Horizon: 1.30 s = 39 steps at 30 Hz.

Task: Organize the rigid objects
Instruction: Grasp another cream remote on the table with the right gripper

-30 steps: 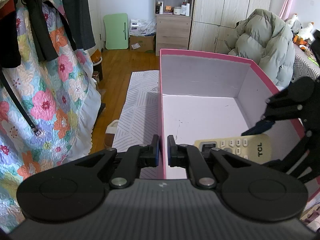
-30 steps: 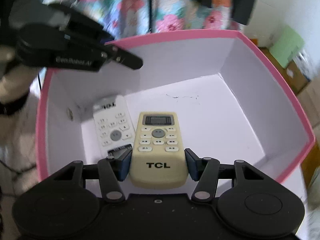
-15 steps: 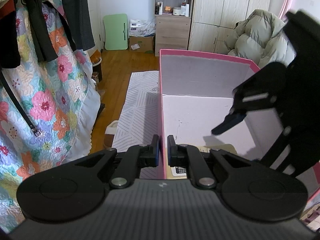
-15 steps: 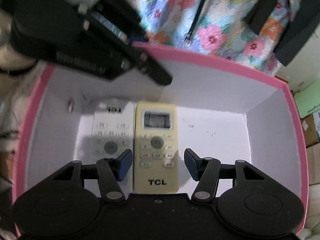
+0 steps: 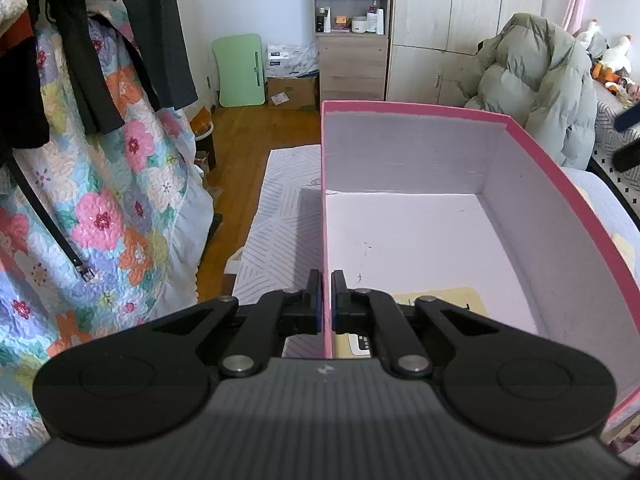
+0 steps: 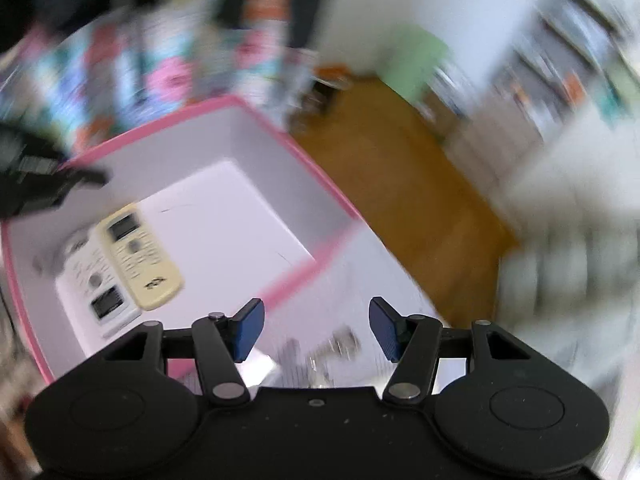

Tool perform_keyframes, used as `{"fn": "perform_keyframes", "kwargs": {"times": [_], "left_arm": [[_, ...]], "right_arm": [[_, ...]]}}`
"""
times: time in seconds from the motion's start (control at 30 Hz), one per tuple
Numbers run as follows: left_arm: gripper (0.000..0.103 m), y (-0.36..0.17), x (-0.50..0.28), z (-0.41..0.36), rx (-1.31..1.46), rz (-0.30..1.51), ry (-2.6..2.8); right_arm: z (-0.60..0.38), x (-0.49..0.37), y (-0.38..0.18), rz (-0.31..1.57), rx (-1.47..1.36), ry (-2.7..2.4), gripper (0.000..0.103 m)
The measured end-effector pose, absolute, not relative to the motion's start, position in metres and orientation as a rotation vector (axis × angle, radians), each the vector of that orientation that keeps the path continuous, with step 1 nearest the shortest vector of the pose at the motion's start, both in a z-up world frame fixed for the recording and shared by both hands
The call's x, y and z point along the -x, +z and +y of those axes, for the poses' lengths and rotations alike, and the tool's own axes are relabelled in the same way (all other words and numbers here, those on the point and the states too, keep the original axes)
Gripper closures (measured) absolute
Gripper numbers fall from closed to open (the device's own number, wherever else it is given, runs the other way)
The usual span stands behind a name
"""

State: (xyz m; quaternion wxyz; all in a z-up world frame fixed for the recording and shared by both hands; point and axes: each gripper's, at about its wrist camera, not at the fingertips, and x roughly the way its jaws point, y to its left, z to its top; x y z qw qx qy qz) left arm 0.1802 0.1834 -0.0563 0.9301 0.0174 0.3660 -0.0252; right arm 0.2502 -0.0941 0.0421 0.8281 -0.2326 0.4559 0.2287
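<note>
A pink box (image 5: 416, 152) with a pale inside stands in front of me. My left gripper (image 5: 326, 308) is shut on its left wall, near the close corner. Behind its fingers, part of a cream TCL remote (image 5: 448, 298) shows on the box floor. The right wrist view is blurred. In it the cream remote (image 6: 138, 256) lies beside a white remote (image 6: 96, 292) inside the box (image 6: 168, 152). My right gripper (image 6: 316, 328) is open and empty, outside the box and to its right. Only its dark fingers (image 5: 630, 118) show at the left wrist view's right edge.
A floral quilt (image 5: 100, 208) and dark clothes hang at the left. A striped mat (image 5: 280, 216) lies on the wooden floor beside the box. A puffy grey-green coat (image 5: 536, 80) is piled behind it. Small blurred items (image 6: 340, 344) lie under my right gripper.
My right gripper let go of the cream remote beside the white one, then rose out of the box and swung off to the right. The left gripper kept its hold on the wall.
</note>
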Motion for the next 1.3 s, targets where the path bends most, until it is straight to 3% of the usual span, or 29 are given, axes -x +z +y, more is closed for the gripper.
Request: {"fn": "perform_keyframes", "kwargs": {"times": [0.23,0.43,0.73,0.8,1.07,1.13,1.2,1.3], "left_arm": [[0.100,-0.055,-0.181,0.184,-0.035,0.752,-0.035],[0.101,-0.055,-0.179,0.181,-0.047,0.740,-0.024],[0.101,-0.056,-0.177,0.180,-0.058,0.731,-0.023],[0.101,-0.056,-0.177,0.180,-0.063,0.728,-0.022],[0.101,-0.055,-0.177,0.177,-0.067,0.725,-0.022],[0.101,-0.055,-0.177,0.176,-0.068,0.723,-0.020],[0.101,-0.054,-0.176,0.176,-0.064,0.725,-0.024],[0.101,-0.053,-0.178,0.179,-0.048,0.733,-0.031]], "right_arm": [[-0.190,-0.277,-0.013,1.222,0.047,0.270,0.038],[-0.217,-0.311,-0.049,1.281,-0.184,0.150,0.038],[-0.213,-0.350,-0.095,1.399,-0.218,0.044,0.037],[-0.207,-0.358,-0.100,1.403,-0.194,0.017,0.031],[-0.191,-0.380,-0.119,1.401,-0.119,-0.081,0.024],[-0.191,-0.381,-0.117,1.384,-0.130,-0.092,0.027],[-0.195,-0.377,-0.113,1.341,-0.135,-0.103,0.040],[-0.202,-0.371,-0.109,1.293,-0.172,-0.068,0.041]]}}
